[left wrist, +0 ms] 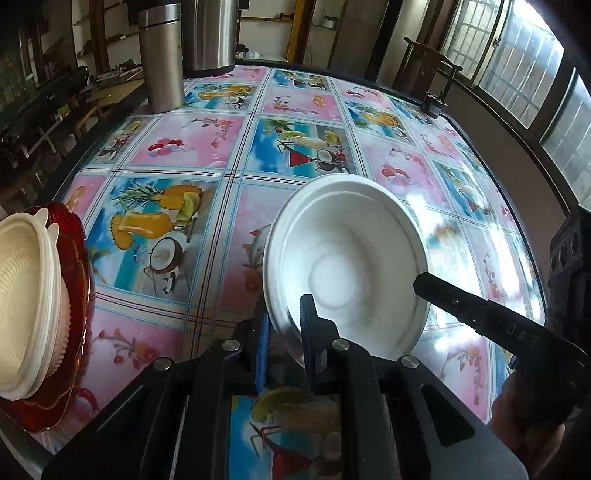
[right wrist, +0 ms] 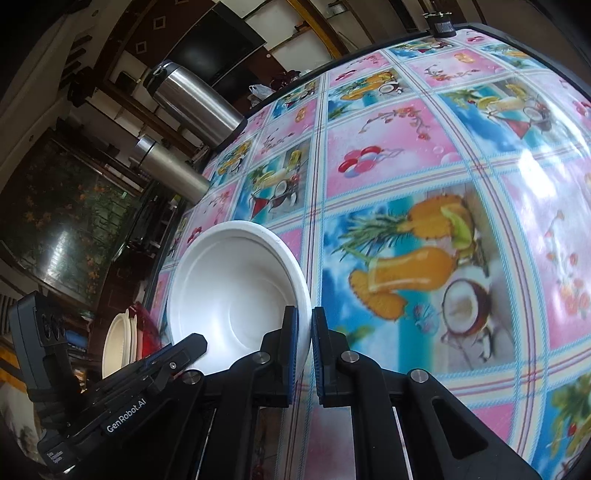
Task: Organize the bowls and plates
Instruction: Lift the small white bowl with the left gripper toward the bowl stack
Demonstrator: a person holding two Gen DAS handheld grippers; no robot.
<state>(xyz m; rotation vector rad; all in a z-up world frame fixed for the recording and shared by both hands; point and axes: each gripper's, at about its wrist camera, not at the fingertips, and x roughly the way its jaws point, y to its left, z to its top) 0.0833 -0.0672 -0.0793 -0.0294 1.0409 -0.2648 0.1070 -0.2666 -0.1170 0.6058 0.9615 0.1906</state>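
Observation:
A white foam bowl [left wrist: 347, 258] is held tilted above the patterned table, gripped from two sides. My left gripper [left wrist: 286, 332] is shut on its near rim, one finger inside and one outside. My right gripper [right wrist: 304, 332] is shut on the opposite rim of the same bowl [right wrist: 236, 291]; one of its fingers [left wrist: 461, 301] shows in the left wrist view. A stack of cream bowls [left wrist: 26, 295] sits on red glass plates [left wrist: 79, 295] at the table's left edge, and shows small in the right wrist view [right wrist: 118, 343].
Two steel flasks [left wrist: 162, 55] [left wrist: 210, 33] stand at the far left of the table [left wrist: 303, 99]. A small black clamp [left wrist: 436, 101] sits on the far right edge. Windows run along the right side.

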